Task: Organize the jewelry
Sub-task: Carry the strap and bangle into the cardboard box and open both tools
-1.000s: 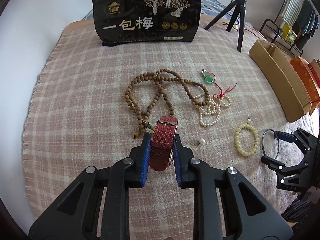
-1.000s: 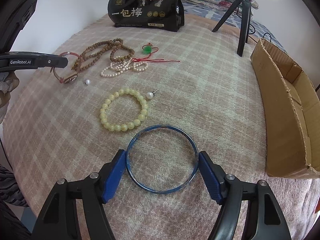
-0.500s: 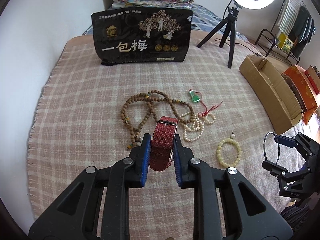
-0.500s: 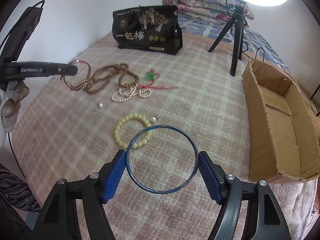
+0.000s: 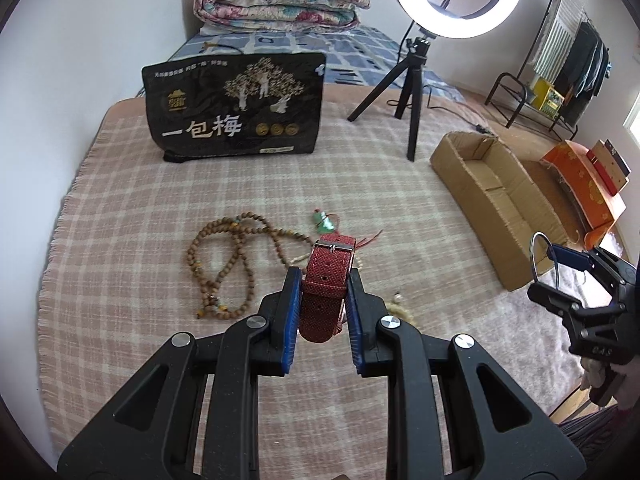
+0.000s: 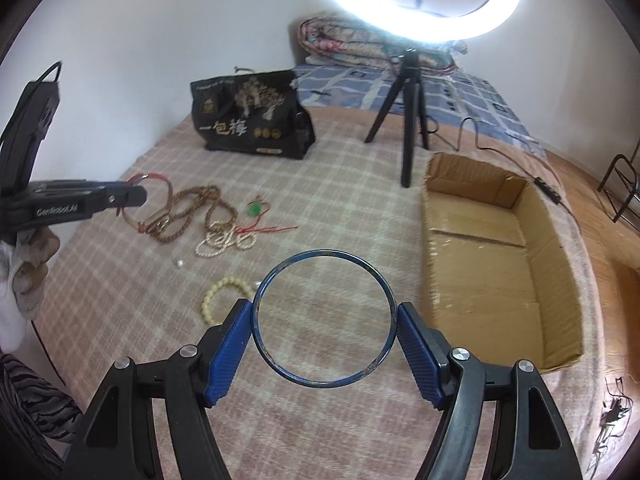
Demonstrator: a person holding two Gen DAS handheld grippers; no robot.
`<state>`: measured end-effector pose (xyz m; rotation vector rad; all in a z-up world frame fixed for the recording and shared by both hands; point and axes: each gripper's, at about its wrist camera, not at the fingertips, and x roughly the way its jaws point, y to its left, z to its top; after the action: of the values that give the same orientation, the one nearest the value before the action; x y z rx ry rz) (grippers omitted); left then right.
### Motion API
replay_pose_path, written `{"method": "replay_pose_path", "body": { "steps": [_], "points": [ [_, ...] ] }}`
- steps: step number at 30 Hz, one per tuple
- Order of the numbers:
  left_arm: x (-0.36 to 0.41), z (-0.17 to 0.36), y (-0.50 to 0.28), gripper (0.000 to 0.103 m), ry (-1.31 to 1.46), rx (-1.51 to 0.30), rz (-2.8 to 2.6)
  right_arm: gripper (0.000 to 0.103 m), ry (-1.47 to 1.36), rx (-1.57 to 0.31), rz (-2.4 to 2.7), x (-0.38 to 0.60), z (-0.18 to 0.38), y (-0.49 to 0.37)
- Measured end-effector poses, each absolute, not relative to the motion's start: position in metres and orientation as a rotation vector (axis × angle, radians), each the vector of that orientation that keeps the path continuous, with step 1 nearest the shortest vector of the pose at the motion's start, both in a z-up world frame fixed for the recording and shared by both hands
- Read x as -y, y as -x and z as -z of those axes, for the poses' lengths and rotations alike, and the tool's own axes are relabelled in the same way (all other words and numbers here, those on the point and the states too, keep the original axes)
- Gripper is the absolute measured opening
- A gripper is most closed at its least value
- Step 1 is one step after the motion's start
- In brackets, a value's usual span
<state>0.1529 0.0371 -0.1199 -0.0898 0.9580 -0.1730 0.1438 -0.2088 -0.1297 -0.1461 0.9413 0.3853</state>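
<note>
My left gripper (image 5: 323, 292) is shut on a red woven watch strap (image 5: 326, 286) and holds it in the air above the plaid blanket; it also shows at the left of the right wrist view (image 6: 132, 196). My right gripper (image 6: 324, 320) is shut on a thin blue bangle (image 6: 325, 256), held above the blanket; it shows at the right of the left wrist view (image 5: 556, 268). On the blanket lie a brown bead necklace (image 5: 224, 256), a green pendant on red cord (image 6: 254, 210), a pearl strand (image 6: 224, 242) and a pale yellow bead bracelet (image 6: 218, 300).
An open cardboard box (image 6: 492, 256) lies on the right side of the blanket. A black snack bag (image 5: 236, 110) stands at the back. A ring light tripod (image 5: 412, 96) stands behind the box. A loose pearl (image 6: 179, 264) lies near the bracelet.
Both grippers have risen well above the blanket with their loads, so the jewelry looks smaller and farther. The right gripper has shifted toward the cardboard box.
</note>
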Motion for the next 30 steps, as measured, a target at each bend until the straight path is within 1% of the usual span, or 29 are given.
{"method": "replay_pose_path", "body": {
  "steps": [6, 11, 20, 30],
  "points": [
    [-0.003, 0.107, -0.154, 0.02, 0.078, -0.927, 0.222, 0.074, 0.159, -0.915, -0.316, 0.247, 0.112, -0.158],
    [0.028, 0.103, -0.164, 0.02, 0.059, -0.916, 0.259, 0.074, 0.151, -0.913, -0.261, 0.282, 0.108, -0.164],
    [0.089, 0.102, -0.198, 0.02, 0.057, -0.903, 0.332, 0.074, 0.119, -0.934, -0.197, 0.332, 0.117, -0.176],
    [0.139, 0.116, -0.238, 0.021, 0.059, -0.902, 0.377, 0.075, 0.105, -0.96, -0.166, 0.358, 0.134, -0.193]
  ]
}}
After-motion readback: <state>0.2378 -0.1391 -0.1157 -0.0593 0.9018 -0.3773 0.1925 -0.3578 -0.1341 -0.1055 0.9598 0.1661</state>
